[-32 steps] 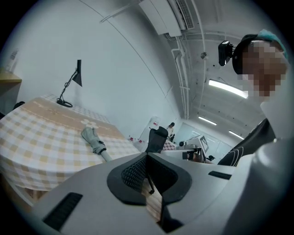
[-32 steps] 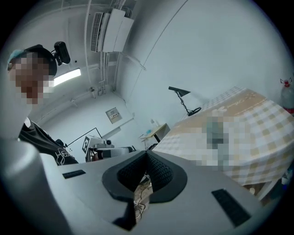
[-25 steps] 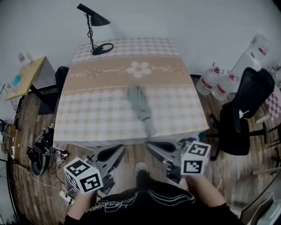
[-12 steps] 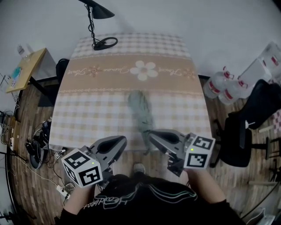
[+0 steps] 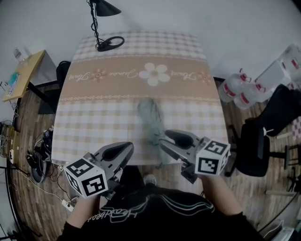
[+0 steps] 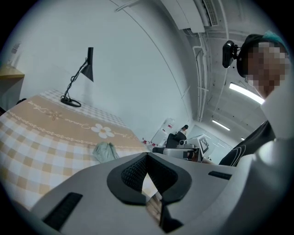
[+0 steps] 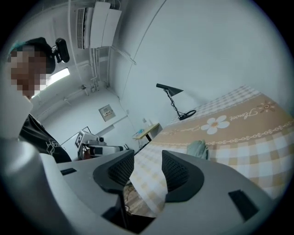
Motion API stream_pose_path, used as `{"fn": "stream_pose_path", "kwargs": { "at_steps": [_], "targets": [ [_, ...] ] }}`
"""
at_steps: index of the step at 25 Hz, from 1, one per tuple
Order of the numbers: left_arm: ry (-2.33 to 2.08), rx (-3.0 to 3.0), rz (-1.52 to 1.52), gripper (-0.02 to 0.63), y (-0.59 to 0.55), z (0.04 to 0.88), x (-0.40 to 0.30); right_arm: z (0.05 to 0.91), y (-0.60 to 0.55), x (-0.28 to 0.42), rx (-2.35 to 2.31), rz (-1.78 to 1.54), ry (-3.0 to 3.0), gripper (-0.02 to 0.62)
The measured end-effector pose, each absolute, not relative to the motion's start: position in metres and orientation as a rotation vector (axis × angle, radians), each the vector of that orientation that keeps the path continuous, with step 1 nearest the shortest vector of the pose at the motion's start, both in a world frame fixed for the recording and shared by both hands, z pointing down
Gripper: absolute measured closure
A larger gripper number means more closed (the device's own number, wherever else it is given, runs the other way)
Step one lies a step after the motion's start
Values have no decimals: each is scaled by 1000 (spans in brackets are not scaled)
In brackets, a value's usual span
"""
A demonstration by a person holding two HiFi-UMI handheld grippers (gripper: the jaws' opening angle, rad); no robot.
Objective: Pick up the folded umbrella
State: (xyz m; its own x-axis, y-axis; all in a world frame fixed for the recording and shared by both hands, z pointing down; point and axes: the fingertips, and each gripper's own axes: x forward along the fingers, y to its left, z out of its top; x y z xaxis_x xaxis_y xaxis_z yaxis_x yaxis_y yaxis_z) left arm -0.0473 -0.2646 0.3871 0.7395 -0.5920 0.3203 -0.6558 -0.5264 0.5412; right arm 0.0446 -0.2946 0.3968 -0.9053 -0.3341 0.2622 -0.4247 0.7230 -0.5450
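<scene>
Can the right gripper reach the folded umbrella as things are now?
Probably yes: the right gripper, its jaws just opening with nothing between them, hovers close to the folded umbrella; nothing blocks the way.

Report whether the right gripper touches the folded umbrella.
Cannot tell. The right gripper, jaws just opening and empty, covers the near end of the folded umbrella in its own and the head view.

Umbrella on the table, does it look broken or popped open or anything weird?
Nothing stands out. The folded umbrella lies flat and closed on the checked tablecloth, only a little slanted to the table's edges. The desk lamp stands upright at the far corner.
</scene>
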Motion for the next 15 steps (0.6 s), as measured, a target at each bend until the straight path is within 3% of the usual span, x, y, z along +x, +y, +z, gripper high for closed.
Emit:
{"fn": "stream_pose_path", "kwargs": {
  "at_steps": [8, 15],
  "targets": [
    [-847, 2270, 165, 609, -305, 404, -62, 462, -342, 41, 817, 839, -2560, 301],
    [-802, 2210, 189, 609, -330, 433, -93, 516, -365, 28, 881, 842, -2370, 287]
  ]
}}
